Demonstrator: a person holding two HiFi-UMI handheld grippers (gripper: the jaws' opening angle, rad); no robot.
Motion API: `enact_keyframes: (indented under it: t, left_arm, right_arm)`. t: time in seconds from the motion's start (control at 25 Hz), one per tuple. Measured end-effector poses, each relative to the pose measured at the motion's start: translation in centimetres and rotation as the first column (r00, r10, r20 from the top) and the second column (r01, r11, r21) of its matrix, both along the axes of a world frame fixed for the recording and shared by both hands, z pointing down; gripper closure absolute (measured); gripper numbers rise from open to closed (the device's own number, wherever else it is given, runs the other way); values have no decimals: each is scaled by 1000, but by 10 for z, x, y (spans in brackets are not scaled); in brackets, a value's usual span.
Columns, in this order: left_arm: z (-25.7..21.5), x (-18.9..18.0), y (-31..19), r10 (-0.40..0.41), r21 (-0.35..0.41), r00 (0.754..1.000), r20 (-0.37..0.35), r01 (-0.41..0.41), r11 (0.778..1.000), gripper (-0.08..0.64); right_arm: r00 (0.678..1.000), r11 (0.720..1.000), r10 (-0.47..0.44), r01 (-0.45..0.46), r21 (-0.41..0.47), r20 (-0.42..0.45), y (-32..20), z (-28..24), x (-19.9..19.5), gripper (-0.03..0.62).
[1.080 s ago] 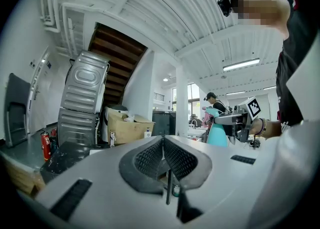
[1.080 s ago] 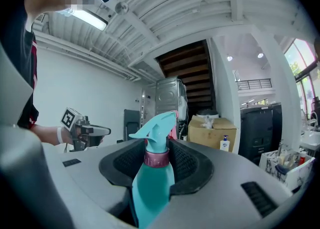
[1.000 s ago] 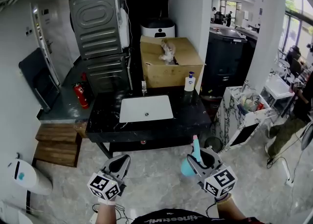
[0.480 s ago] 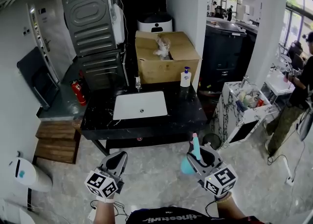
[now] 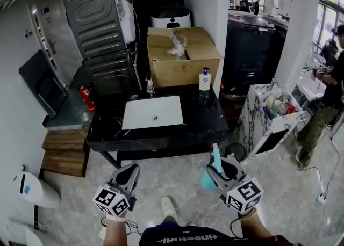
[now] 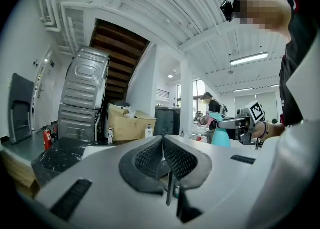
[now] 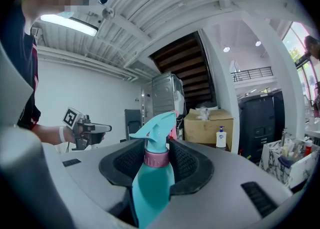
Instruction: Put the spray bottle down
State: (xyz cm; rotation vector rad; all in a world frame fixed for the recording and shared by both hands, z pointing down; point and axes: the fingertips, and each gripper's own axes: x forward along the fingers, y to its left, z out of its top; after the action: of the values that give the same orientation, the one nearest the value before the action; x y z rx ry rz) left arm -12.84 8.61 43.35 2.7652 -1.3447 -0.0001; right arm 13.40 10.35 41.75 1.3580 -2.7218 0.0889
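Right gripper view shows the teal spray bottle upright, pinched at its pink collar by the right gripper; the left gripper, to its left, has jaws pressed together, with the black counter ahead of both.

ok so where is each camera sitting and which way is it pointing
Head view: on the person's head, looking steeply down at the black counter; both forearms, the left gripper, the right gripper and a shoe show.
Left gripper view: on the left gripper, looking level along its closed jaws toward the counter; the right gripper and torso show.
Right gripper view: on the right gripper, looking along jaws clamped on the spray bottle; the left gripper shows.
Shared: both gripper views show the cardboard box.
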Motion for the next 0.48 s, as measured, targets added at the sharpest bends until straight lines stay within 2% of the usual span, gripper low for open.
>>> enact_keyframes:
  t: [0.24,0.48]
  left_arm:
    - [12,-1,-62,16,-2,1000,-21,-16,1000,543]
    - [5,-22,-156,55,18,997,-50,-54,998,543]
  right_arm:
    - [1000,1000,11,-12,-17,-16,-48,7,-8,414]
    - [997,998,59,-60,-10,-54,-133,-6,-27,414]
